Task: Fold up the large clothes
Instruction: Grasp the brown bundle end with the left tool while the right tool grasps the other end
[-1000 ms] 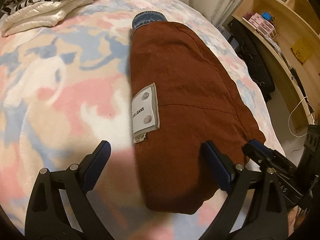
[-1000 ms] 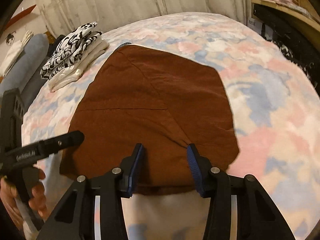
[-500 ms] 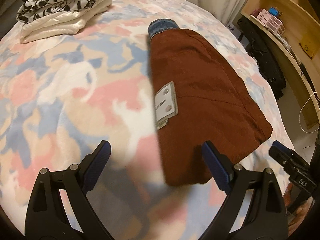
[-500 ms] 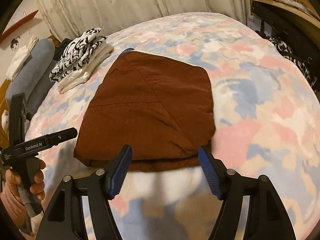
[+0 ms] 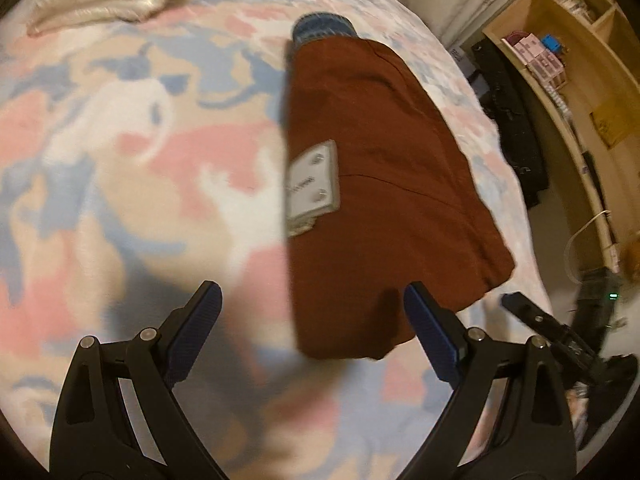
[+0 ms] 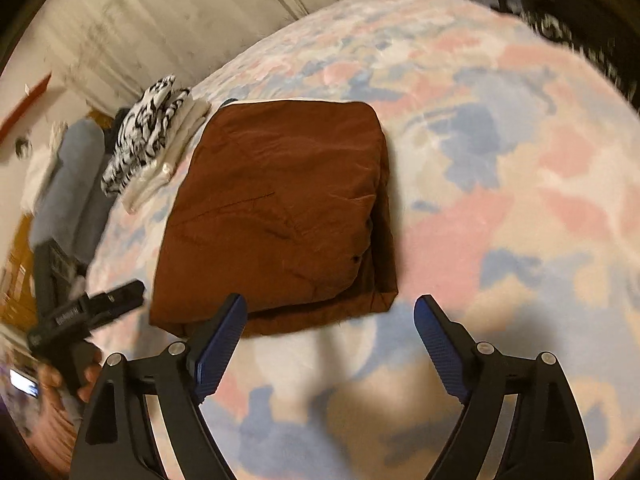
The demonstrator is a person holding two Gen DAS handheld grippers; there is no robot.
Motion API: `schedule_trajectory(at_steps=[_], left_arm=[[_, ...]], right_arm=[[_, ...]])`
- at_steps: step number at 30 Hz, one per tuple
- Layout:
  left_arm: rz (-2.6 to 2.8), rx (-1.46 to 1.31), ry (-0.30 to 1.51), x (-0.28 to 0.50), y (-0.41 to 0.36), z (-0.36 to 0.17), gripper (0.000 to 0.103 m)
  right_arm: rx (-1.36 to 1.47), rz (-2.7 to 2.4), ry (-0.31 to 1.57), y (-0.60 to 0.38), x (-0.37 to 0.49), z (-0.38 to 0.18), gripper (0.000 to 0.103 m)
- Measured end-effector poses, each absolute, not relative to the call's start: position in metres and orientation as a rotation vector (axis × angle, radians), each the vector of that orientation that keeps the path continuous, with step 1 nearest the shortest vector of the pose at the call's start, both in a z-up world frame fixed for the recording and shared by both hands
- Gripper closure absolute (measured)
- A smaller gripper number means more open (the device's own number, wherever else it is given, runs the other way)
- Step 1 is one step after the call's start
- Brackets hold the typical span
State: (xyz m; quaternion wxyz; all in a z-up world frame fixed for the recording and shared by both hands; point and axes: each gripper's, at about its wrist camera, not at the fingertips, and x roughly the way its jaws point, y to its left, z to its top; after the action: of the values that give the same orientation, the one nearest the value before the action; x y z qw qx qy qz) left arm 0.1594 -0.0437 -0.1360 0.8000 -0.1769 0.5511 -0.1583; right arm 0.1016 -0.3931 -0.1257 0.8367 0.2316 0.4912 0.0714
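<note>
Both grippers backed off: left gripper (image 5: 312, 320) and right gripper (image 6: 328, 324), jaws spread, grip nothing. Folded rust garment (image 6: 276, 216) lies on pastel bed (image 6: 500, 200); label text (image 5: 310, 184) blurred. Shelves (image 5: 580, 80) beyond.

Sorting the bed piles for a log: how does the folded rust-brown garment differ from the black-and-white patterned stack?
The folded rust-brown garment is plain-coloured; the black-and-white patterned stack is busily printed. The brown one lies mid-bed just ahead of both open grippers; the stack sits farther back at the bed's edge. The brown one is a single bundle; the stack tops cream fabric. Both lie folded on the pastel blanket.
</note>
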Motion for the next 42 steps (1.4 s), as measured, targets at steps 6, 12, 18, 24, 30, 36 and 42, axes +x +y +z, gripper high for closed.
schedule_trajectory(at_steps=[6, 12, 18, 24, 30, 36, 42], left_arm=[[-0.396, -0.423, 1.185, 0.177, -0.065, -0.141, 0.012], [-0.408, -0.434, 1.197, 0.200, -0.087, -0.151, 0.012], [-0.380, -0.443, 1.210, 0.215, -0.095, -0.167, 0.008], [-0.406, -0.555, 1.243, 0.232, -0.089, -0.185, 0.004], [-0.429, -0.580, 1.248, 0.243, -0.089, -0.192, 0.001], [-0.484, -0.597, 1.270, 0.257, -0.092, -0.201, 0.001], [-0.552, -0.608, 1.272, 0.267, -0.091, -0.208, 0.001]], right_arm=[[0.616, 0.180, 1.055, -0.412, 0.130, -0.144, 0.015], [0.747, 0.221, 1.080, -0.430, 0.165, -0.165, 0.015], [0.829, 0.239, 1.114, -0.435, 0.205, -0.189, 0.015], [0.805, 0.250, 1.127, -0.424, 0.228, -0.197, 0.015], [0.813, 0.293, 1.149, -0.419, 0.241, -0.207, 0.008], [0.869, 0.389, 1.148, -0.411, 0.265, -0.220, 0.008], [0.994, 0.485, 1.110, -0.409, 0.283, -0.228, 0.016]])
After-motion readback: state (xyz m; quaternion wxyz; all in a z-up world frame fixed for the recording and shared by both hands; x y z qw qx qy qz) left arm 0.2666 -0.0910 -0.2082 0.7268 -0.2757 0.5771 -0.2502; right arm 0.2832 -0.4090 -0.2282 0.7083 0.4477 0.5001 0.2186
